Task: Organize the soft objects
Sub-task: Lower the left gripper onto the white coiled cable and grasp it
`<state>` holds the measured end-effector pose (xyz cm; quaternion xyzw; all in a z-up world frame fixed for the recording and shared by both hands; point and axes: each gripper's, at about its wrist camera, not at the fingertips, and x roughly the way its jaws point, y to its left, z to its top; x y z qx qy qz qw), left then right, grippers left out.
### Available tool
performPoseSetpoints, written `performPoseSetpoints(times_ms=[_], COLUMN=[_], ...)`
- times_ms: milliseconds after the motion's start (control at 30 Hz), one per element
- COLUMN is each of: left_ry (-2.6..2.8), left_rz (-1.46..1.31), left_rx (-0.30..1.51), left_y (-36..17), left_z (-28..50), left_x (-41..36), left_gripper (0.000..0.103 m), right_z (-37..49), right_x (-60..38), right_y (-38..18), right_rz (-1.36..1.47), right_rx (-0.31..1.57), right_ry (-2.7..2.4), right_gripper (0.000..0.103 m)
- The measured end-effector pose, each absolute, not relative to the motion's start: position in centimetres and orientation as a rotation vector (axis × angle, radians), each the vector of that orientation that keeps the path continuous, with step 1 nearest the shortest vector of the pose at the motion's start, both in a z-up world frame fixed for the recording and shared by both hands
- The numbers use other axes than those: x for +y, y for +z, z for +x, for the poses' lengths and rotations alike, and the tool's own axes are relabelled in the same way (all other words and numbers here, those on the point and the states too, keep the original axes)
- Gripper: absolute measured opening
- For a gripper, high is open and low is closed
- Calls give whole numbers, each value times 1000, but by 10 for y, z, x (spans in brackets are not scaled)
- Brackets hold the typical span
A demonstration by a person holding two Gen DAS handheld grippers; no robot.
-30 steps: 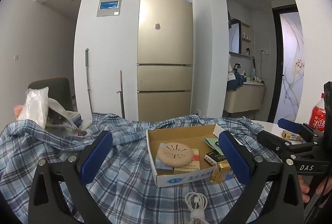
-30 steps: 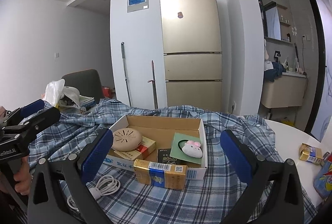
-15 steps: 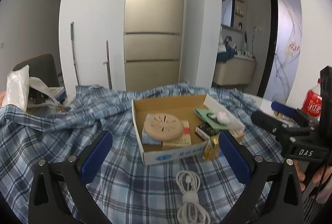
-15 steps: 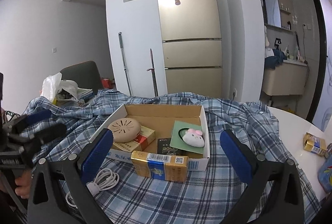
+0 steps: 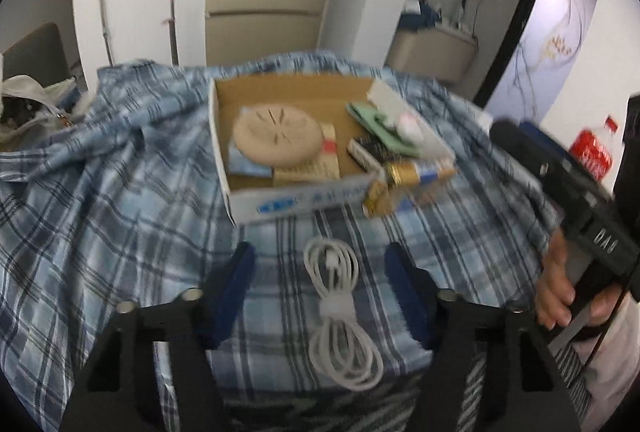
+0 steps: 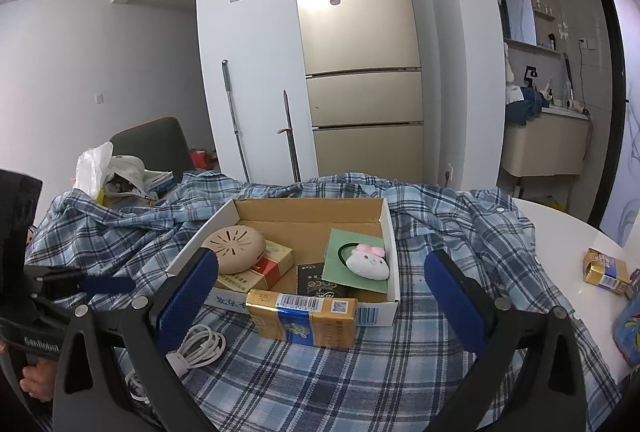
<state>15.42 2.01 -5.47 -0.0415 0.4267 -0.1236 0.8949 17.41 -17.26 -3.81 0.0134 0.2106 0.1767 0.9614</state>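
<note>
Between the blue pads of the left gripper (image 5: 322, 264) lies a coiled white cable (image 5: 340, 312) on the blue plaid shirt (image 5: 120, 212); the jaws have just been closing, yet they stand apart on either side of the coil and neither pad touches it. The right gripper (image 6: 320, 288) holds its jaws wide apart with nothing clamped, and framed between them are a gold carton (image 6: 304, 318) lying just in front of the cardboard box (image 6: 394, 272) and the box's near wall. Inside the box, a small white plush bunny (image 6: 368, 260) rests on a green card (image 6: 340, 256) at the right, beside a dark packet, while a round beige disc (image 6: 236, 248) sits on a flat pack at the left. The shirt is spread under the box and across the white table (image 6: 560, 232), where another gold pack (image 6: 604, 268) stands at the far right.
</note>
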Motion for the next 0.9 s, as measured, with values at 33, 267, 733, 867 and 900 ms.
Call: performPoseSetpoints(times_ms=[33, 267, 733, 867, 900], left_ry=[-245, -262, -281, -283, -282], left_rz=[-74, -25, 3, -27, -23], left_rx=[901, 942, 1047, 1087, 1088], left_y=[-58, -68, -88, -95, -96], left_z=[154, 154, 159, 164, 164], left_x=[16, 6, -1, 3, 2], left_gripper=[60, 52, 27, 27, 27], right_z=[174, 159, 167, 165, 165], right_x=[-172, -177, -169, -168, -168], right_y=[-38, -25, -34, -34, -33], right_rz=[27, 48, 77, 58, 53], right_rx=[426, 363, 468, 460, 457], right_ry=[360, 414, 501, 489, 483], right_gripper=[103, 103, 103, 103, 103])
